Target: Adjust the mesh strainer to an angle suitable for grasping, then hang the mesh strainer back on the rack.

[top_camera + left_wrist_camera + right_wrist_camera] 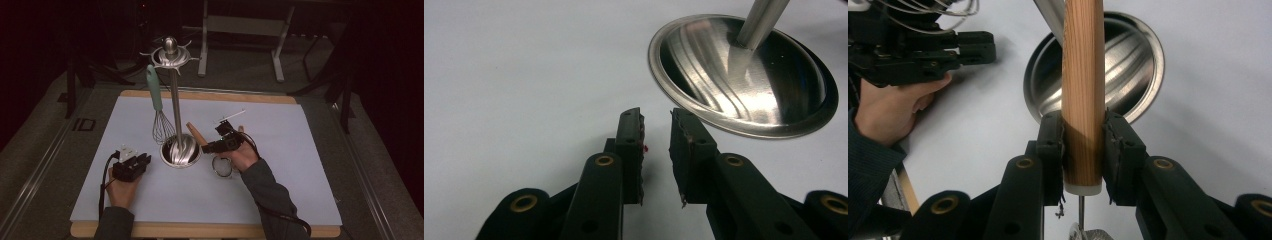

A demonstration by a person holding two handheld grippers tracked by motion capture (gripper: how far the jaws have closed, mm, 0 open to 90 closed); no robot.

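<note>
The right gripper (206, 146) reaches left from a raised wrist, its jaws clamped on the round wooden handle (1083, 95) of a small wire-mesh strainer (222, 166), just beside the polished steel utensil stand (176, 100). The handle slants up and away toward the stand's pole, mesh end low near the hand. The left gripper (656, 131) rests on the white worktop (290, 150), jaws parted and empty, near the stand's base. Open worktop lies right and front.
</note>
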